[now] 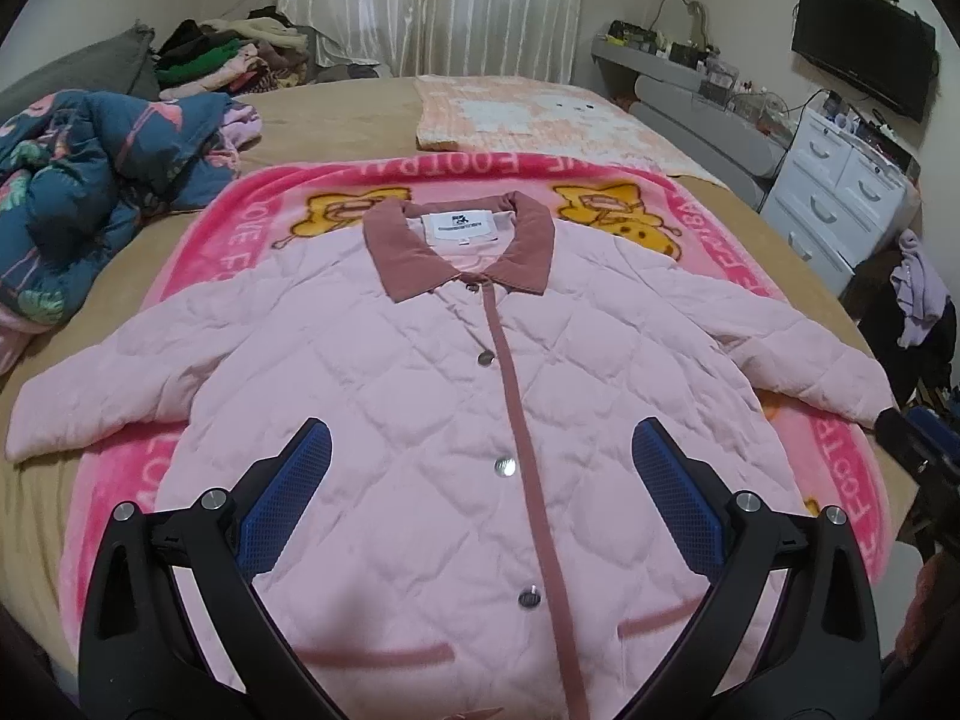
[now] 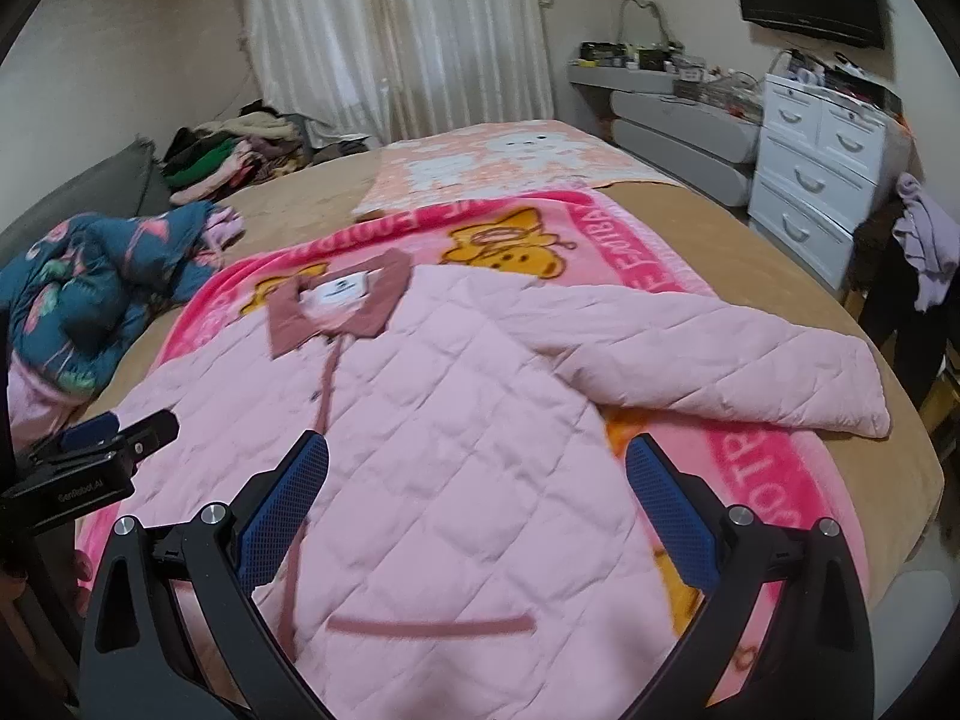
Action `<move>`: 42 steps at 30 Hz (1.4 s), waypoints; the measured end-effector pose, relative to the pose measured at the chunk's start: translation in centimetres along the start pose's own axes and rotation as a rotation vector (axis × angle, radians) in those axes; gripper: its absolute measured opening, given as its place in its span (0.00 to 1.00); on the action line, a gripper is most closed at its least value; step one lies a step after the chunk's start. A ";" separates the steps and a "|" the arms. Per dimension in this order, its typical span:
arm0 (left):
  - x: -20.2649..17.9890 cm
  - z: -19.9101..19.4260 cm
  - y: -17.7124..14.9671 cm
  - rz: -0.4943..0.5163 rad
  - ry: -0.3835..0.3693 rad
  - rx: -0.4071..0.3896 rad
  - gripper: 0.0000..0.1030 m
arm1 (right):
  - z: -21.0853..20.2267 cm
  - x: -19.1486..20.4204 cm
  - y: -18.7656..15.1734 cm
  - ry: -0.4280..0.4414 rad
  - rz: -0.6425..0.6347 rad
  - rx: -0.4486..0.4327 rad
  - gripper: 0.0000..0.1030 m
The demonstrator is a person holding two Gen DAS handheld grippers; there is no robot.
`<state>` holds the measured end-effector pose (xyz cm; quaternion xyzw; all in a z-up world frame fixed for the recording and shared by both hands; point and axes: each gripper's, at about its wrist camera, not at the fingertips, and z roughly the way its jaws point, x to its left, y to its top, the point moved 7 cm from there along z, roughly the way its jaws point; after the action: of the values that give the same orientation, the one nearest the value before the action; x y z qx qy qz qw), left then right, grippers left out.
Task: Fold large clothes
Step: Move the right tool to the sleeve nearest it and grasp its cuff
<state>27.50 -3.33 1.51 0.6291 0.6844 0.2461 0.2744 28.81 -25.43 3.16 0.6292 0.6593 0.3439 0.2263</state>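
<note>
The pink jacket (image 1: 456, 396) lies flat and buttoned on the blanket (image 1: 840, 462), both sleeves spread out. No fold is made yet. The left gripper (image 1: 480, 480) and right gripper (image 2: 477, 480) hang above it, jaws wide and empty.

Pale pink quilted jacket (image 1: 420, 396) lies flat, both sleeves spread, covering most of the hot-pink cartoon blanket (image 1: 708, 204). Bare tan bed surface (image 1: 336, 114) open beyond the collar and along both sides. Crumpled dark-blue floral quilt (image 1: 66, 192) blocks left side; white drawer chest (image 2: 810, 174) stands off the bed's right edge.
</note>
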 end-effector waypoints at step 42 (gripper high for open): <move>-8.5 16.1 3.6 0.083 0.013 0.155 0.91 | 15.3 -37.8 -6.2 -0.283 0.922 0.092 0.96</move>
<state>41.68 -11.66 -7.22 0.6746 0.6765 0.2076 0.2102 39.87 -59.96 -16.62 0.9058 0.2889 0.2899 0.1099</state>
